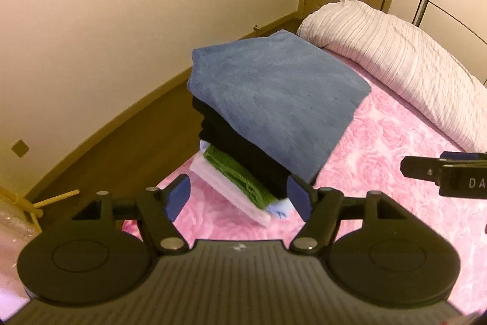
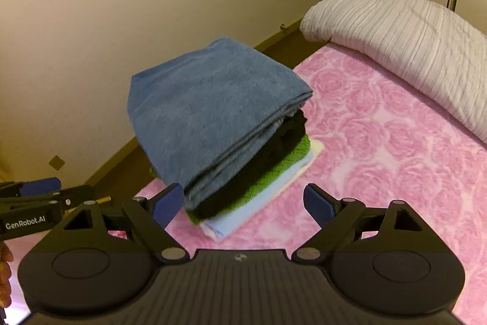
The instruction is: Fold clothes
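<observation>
Clothes stack (image 2: 225, 136) sat folded near the edge of the pink bed (image 2: 380, 148), blue towel (image 1: 274, 99) on top. Both the left hand-held gripper (image 1: 239, 197) and right hand-held gripper (image 2: 243, 203) hung wide open, empty. Looked basically finished; next they'd need another unfolded piece, none visible.

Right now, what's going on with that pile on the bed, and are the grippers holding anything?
A stack of folded clothes sits on the pink floral bedspread: a blue piece on top, then black, green and pale layers. Both the left gripper and the right gripper are open and empty, facing the stack's near edge. A rolled white duvet lies behind it.
</observation>
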Demonstrator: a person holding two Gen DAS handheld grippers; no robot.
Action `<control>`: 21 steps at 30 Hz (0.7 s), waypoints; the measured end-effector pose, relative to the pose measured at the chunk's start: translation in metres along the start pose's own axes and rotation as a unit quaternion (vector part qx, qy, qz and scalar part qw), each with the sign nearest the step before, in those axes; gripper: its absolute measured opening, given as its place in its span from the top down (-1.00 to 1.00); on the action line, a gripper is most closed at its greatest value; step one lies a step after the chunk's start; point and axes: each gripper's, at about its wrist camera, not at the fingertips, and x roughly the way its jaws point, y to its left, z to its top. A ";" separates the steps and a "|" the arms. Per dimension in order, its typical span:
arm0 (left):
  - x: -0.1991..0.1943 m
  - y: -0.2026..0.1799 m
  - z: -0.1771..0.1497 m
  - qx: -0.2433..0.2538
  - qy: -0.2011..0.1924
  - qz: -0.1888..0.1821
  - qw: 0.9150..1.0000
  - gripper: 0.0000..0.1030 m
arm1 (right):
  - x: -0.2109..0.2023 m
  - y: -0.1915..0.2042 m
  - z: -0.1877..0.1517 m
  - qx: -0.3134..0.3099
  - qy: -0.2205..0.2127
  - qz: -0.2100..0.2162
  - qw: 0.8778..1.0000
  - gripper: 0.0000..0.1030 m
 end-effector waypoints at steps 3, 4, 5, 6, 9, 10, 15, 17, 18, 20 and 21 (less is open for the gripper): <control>-0.025 -0.011 -0.018 -0.002 -0.004 0.009 1.000 -0.33 | -0.023 -0.003 -0.016 -0.003 -0.001 0.005 1.000 -0.72; -0.034 -0.015 -0.025 -0.003 -0.006 0.011 1.000 -0.33 | -0.030 -0.005 -0.023 -0.004 -0.001 0.007 1.000 -0.72; -0.043 -0.018 -0.032 -0.005 -0.008 0.012 1.000 -0.34 | -0.038 -0.006 -0.029 -0.004 -0.001 0.010 1.000 -0.72; -0.052 -0.022 -0.039 -0.006 -0.010 0.013 1.000 -0.35 | -0.046 -0.009 -0.036 -0.005 -0.001 0.010 1.000 -0.72; -0.076 -0.033 -0.060 -0.012 -0.016 0.015 1.000 -0.39 | -0.067 -0.015 -0.055 -0.009 -0.002 0.013 1.000 -0.72; -0.083 -0.036 -0.066 -0.014 -0.017 0.016 1.000 -0.39 | -0.074 -0.016 -0.061 -0.012 -0.004 0.014 1.000 -0.72; -0.111 -0.050 -0.091 -0.024 -0.025 0.020 0.999 -0.40 | -0.104 -0.023 -0.083 -0.026 -0.010 0.019 0.999 -0.72; -0.122 -0.054 -0.099 -0.028 -0.028 0.023 0.999 -0.40 | -0.115 -0.023 -0.089 -0.033 -0.013 0.021 0.999 -0.72; -0.127 -0.055 -0.103 -0.030 -0.030 0.026 0.999 -0.40 | -0.120 -0.023 -0.090 -0.038 -0.015 0.023 0.999 -0.72; -0.138 -0.059 -0.109 -0.034 -0.034 0.031 0.998 -0.42 | -0.131 -0.021 -0.094 -0.047 -0.020 0.027 0.998 -0.72; -0.141 -0.060 -0.112 -0.034 -0.036 0.033 0.998 -0.42 | -0.135 -0.020 -0.096 -0.052 -0.021 0.029 0.998 -0.72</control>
